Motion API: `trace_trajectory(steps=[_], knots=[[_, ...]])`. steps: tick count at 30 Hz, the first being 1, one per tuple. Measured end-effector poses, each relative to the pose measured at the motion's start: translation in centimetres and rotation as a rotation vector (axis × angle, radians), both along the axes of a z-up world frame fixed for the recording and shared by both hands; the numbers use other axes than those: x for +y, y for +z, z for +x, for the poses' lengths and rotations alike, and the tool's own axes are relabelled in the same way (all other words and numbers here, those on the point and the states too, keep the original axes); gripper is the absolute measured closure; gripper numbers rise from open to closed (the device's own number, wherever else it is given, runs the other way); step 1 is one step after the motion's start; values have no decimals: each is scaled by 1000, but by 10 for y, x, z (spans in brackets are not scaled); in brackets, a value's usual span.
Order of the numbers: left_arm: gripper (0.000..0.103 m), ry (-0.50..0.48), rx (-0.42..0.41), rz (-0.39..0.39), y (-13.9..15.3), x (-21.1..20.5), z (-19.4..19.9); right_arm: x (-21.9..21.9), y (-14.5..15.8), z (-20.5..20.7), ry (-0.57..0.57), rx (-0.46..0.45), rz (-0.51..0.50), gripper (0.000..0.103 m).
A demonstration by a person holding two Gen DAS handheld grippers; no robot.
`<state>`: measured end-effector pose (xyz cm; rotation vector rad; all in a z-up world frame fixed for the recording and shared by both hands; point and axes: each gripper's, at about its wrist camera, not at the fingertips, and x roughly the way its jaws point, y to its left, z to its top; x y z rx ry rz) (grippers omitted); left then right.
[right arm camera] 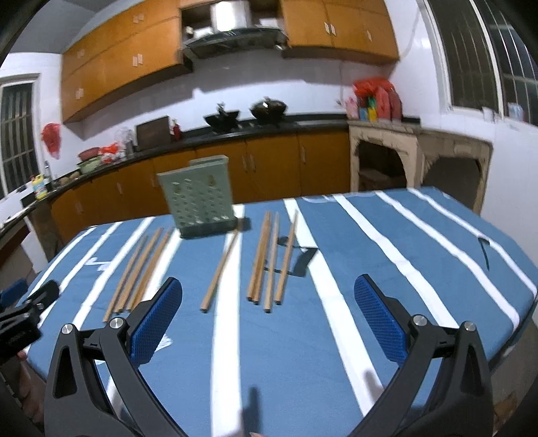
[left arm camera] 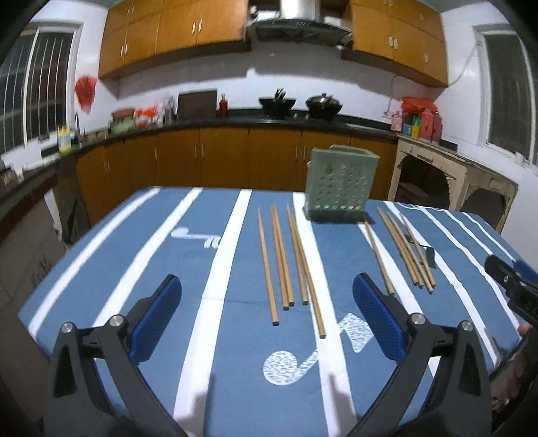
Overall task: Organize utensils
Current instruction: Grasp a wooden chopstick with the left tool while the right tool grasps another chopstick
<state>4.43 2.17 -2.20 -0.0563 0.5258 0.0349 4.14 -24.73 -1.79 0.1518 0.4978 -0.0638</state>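
Both the left tongs (left arm camera: 267, 319) and right tongs (right arm camera: 268, 319) hang wide open and empty above the desk (left arm camera: 161, 255), probably because the chopsticks (left arm camera: 289, 259) lie flat, waiting for the green holder (left arm camera: 339, 183).

I am working in a home kitchen: orange-brown wooden wall cupboards (left arm camera: 175, 30) hang over a dark stone worktop (left arm camera: 235, 119) with matching base cupboards (left arm camera: 222, 158) beneath. A steel extractor hood (left arm camera: 297, 20) sits above two black woks (left arm camera: 322, 102) on the hob. Barred windows (left arm camera: 32, 87) flank white walls, and a table under a blue cloth with white stripes (left arm camera: 168, 242) fills the foreground.
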Motion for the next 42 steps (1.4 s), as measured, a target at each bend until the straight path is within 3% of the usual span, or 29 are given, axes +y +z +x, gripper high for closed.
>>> trace_trajectory(steps=[4, 5, 7, 9, 12, 19, 21, 24, 32, 42], knots=[[4, 39, 74, -33, -7, 19, 27, -16, -9, 29, -48, 88, 38, 6], [4, 45, 94, -44, -10, 25, 36, -20, -12, 37, -60, 115, 48, 17], [13, 50, 124, -53, -13, 32, 50, -26, -21, 60, -70, 206, 74, 31], [29, 47, 165, -54, -17, 37, 65, -30, -30, 79, -56, 274, 107, 47], [43, 28, 213, -56, -24, 35, 83, -32, -47, 105, -39, 347, 149, 61], [59, -13, 295, -67, -43, 29, 111, -19, -57, 129, -2, 399, 143, 74], [62, -19, 315, -80, -46, 29, 118, -17, -63, 135, 5, 422, 132, 85], [69, -24, 341, -89, -51, 26, 129, -18, -66, 133, 0, 409, 100, 95], [86, -47, 395, -82, -61, 19, 143, -39, -66, 134, -51, 402, 124, 95], [95, -55, 419, -35, -67, 13, 154, -37, -66, 144, -35, 392, 104, 95]])
